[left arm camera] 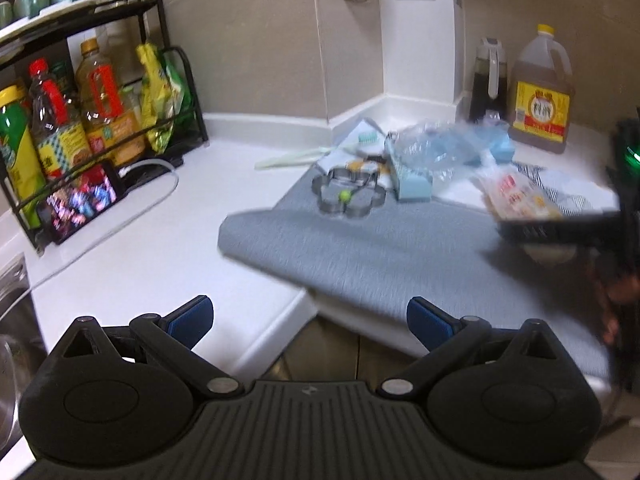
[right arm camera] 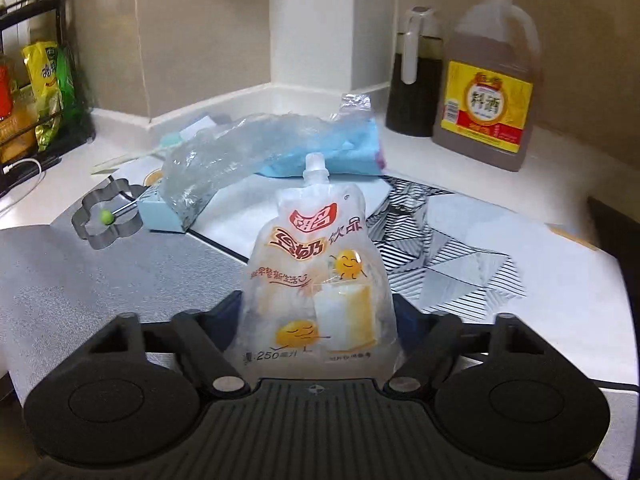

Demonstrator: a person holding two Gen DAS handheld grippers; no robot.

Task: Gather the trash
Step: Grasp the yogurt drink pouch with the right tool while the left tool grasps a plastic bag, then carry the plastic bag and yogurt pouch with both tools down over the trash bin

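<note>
Right tool (right arm camera: 316,320) has the drink pouch (right arm camera: 316,272) standing upright between its jaws, spout up, base low in the grip. Both jaws sit against the pouch's side edges, so I read it as pinched, though it's a thin, soft hold. Left tool (left arm camera: 310,322) is spread wide with nothing between the blue pads (left arm camera: 192,318), hanging over the near edge of the bench (left arm camera: 132,256).

Outward from the right tool: grey mat (right arm camera: 80,280) near and left, striped mat (right arm camera: 452,260) to the right. Beyond the pouch, a crumpled clear plastic bag (right arm camera: 248,152) lies across a light blue box (right arm camera: 160,216), with a blue cloth (right arm camera: 344,156) behind it. A flower-shaped metal ring (right arm camera: 106,216) with a green knob sits left of the box. At the far right stand a dark sauce jug (right arm camera: 414,80) and a big brown bottle (right arm camera: 488,88). In the left view a rack of bottles (left arm camera: 92,100) and a phone (left arm camera: 80,200) are far left, and the right tool with the pouch shows as a blur at the right edge.

Risks, my read:
- Pouch is floppy and looks empty; held by its edges it could fold and slip out if swung fast.
- Any leftover drink could dribble from the spout if it tips.
- Clear bag is probably next; it's draped on the box, so a careless grab drags the box or ring along.
- No bin is visible, so the drop point is unknown.
</note>
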